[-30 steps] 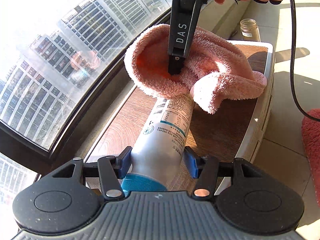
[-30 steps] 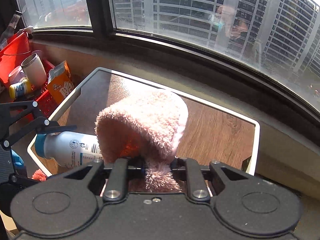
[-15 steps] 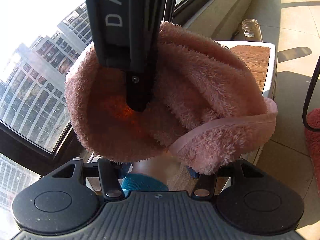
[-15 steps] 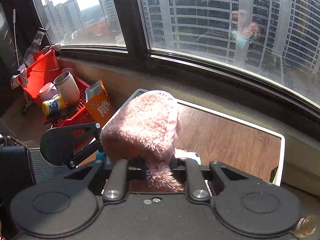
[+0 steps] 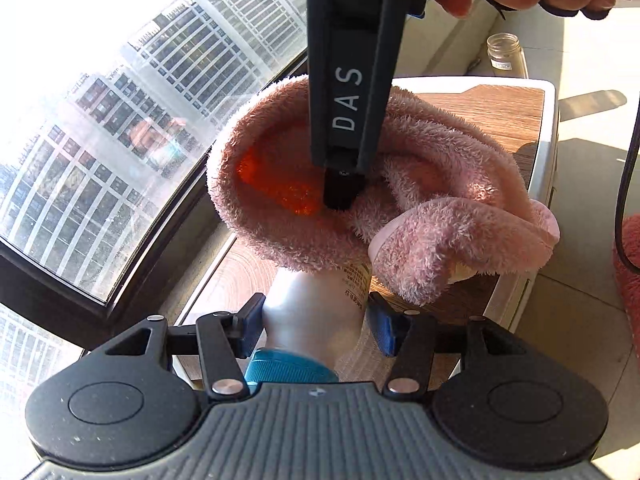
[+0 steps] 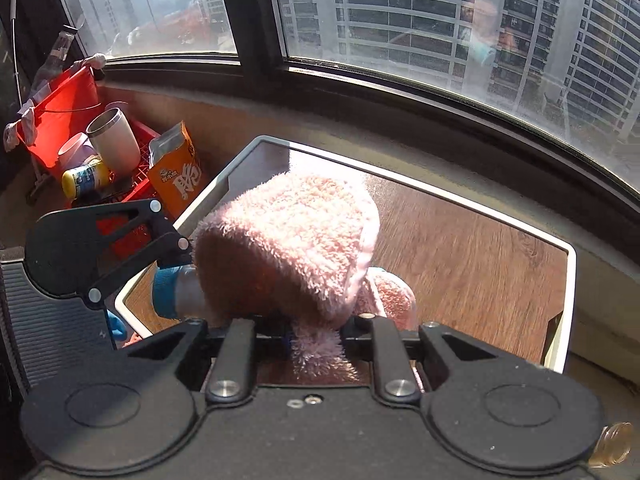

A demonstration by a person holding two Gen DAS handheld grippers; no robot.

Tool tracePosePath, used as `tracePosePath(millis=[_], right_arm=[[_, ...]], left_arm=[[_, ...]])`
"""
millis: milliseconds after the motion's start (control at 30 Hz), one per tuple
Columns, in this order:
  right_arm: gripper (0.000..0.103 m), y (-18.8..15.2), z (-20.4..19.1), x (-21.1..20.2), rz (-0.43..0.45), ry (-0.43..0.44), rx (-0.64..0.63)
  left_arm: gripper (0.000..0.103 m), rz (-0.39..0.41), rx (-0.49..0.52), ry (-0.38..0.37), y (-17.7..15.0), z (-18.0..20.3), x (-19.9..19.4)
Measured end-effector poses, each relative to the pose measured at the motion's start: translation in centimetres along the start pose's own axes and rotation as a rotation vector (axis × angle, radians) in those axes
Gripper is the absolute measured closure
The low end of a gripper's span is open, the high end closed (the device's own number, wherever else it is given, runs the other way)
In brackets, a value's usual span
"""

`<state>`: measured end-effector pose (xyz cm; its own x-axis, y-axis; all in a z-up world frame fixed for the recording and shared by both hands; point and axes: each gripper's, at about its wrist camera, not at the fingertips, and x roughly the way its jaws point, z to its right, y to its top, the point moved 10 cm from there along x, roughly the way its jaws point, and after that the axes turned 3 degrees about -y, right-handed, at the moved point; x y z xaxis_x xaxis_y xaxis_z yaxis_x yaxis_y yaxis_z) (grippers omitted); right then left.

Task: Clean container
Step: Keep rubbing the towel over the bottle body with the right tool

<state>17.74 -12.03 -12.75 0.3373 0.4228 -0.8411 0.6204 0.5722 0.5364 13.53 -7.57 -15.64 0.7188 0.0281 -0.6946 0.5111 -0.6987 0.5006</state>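
Left wrist: left gripper [image 5: 314,322] clamps bottle [image 5: 316,312] (right gripper [image 5: 340,196] pinches towel [image 5: 420,200] over it).

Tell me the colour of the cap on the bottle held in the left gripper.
Teal blue cap, on the white bottle; clearest in the left wrist view.

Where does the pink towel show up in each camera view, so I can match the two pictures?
Left wrist view: the pink towel fills the centre, draped over the far end of the bottle, pinched by the right gripper.
Right wrist view: it sits centre, just above the camera's own fingers.
Shared landmark: the bottle's blue cap.
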Motion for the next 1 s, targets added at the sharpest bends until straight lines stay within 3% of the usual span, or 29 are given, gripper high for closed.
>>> tracePosePath(millis=[233,433,567,767,900,1000], right_arm=[[0.085,-1.8,4.5,1.2,-0.046,-0.119,0.050],[0.085,-1.5,5.4,0.5,-0.023,-0.129,0.065],[0.085,0.0,4.9,-0.8,0.025,-0.093,0.078],[0.084,2.0,1.2,-2.5,0.093,0.045,0.053],[0.084,2.5,-1.2,-2.1,0.086,0.118,0.039],[0.084,2.1,-1.6,-1.0,0.056,0.100,0.013]], left_arm=[[0.049,0.021,0.035,0.022,0.0,0.2,-0.2],[0.049,0.022,0.039,0.024,0.1,0.4,-0.6],[0.049,0.029,0.056,0.032,0.3,0.6,-0.4],[0.049,0.041,0.076,0.044,0.5,0.7,-0.7],[0.049,0.046,0.088,0.052,0.4,0.6,-0.6],[0.050,0.052,0.110,0.059,0.5,1.1,-1.0]])
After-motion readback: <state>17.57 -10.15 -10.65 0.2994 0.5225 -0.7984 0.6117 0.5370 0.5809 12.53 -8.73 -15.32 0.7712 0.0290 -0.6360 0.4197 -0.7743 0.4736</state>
